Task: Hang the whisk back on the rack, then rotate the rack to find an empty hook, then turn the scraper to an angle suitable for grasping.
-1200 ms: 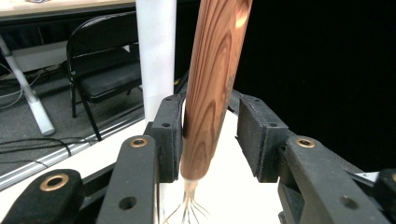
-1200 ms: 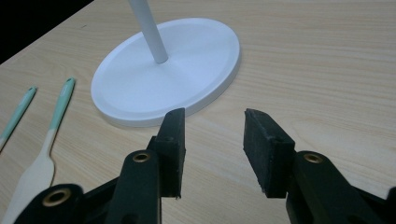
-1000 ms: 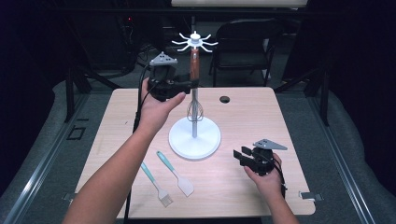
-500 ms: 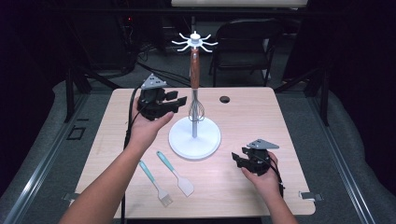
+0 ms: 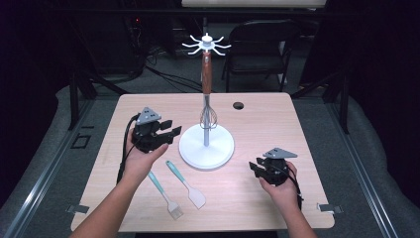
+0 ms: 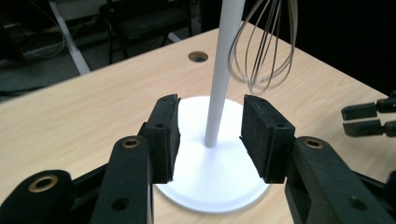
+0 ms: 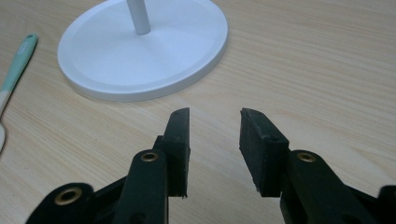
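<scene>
Dark room, chair and cables behind; light wood table [image 5: 277, 129] with a white hook stand [image 5: 206, 146] at its centre. A whisk [image 5: 208, 116] with a brown handle hangs from the stand's top hooks, wire head close by the pole, clear of the base.

Change: left gripper [image 5: 166, 135] has come down and away from the whisk handle, where it was a second ago. It now sits low at 9 o'clock of the stand, tongs apart with nothing between them; in the left gripper view the pole [image 6: 223, 74] stands beyond the gap and the whisk [image 6: 264, 46] hangs at 1 o'clock. Judgement: hanging the whisk looks done.

Right gripper [image 5: 257, 169] at 4 o'clock of the stand, same place as before. Its tongs have just been closing, but are apart over bare wood, nothing gripped [image 7: 212, 140].

Unchanged: spatula [image 5: 186, 184] and brush [image 5: 164, 195] lie at 7 o'clock of the base, just beside each other, untouched. Probably next to go up.
</scene>
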The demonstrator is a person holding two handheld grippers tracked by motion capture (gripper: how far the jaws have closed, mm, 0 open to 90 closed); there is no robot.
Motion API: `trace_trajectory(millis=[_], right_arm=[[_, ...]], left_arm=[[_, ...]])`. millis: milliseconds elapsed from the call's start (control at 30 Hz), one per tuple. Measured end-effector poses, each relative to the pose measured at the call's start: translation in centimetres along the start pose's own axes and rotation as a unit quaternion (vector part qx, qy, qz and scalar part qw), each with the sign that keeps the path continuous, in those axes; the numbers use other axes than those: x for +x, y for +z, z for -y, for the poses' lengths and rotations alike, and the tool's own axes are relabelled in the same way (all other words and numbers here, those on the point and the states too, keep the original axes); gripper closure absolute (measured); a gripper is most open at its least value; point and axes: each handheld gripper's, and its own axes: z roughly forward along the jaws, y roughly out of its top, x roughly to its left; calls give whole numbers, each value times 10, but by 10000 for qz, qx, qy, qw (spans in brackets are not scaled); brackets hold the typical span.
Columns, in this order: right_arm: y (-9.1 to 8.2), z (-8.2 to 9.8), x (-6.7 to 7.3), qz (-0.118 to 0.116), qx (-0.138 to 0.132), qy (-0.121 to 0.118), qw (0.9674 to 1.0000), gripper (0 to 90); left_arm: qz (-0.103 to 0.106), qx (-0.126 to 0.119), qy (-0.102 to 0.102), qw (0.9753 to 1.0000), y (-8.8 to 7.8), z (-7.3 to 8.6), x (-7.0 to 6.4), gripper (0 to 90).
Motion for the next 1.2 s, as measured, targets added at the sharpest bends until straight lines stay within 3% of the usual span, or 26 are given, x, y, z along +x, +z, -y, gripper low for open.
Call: trace_trajectory(millis=[33,167,267,567,767,1067,1167,1200], right_arm=[[2,1,2,-67,-181,104,9998,643],[0,0,2,-36,-236,75,9997,669],[-2,-1,3,-88,-425,115,9990,714],[-7,-2,1,-150,-479,90,9987,803],[-8,-3,3,-223,-632,87,9977,895],[-15,-14,6,-357,-952,37,9948,900],[-18,-25,8,-480,-1084,38,9929,900],[-21,-32,9,-446,-1096,-72,9929,900]], left_arm=[[7,24,-28,10000,0,4,1,569],[19,-16,-290,9996,0,26,8,569],[-10,-56,-465,9989,-2,42,14,564],[-295,32,-792,9964,-7,87,31,543],[-362,8,-800,9961,-10,108,35,533],[-384,65,-859,9955,-13,123,42,534],[-405,91,-861,9954,-13,126,44,533],[-399,91,-892,9952,-14,127,45,533]])
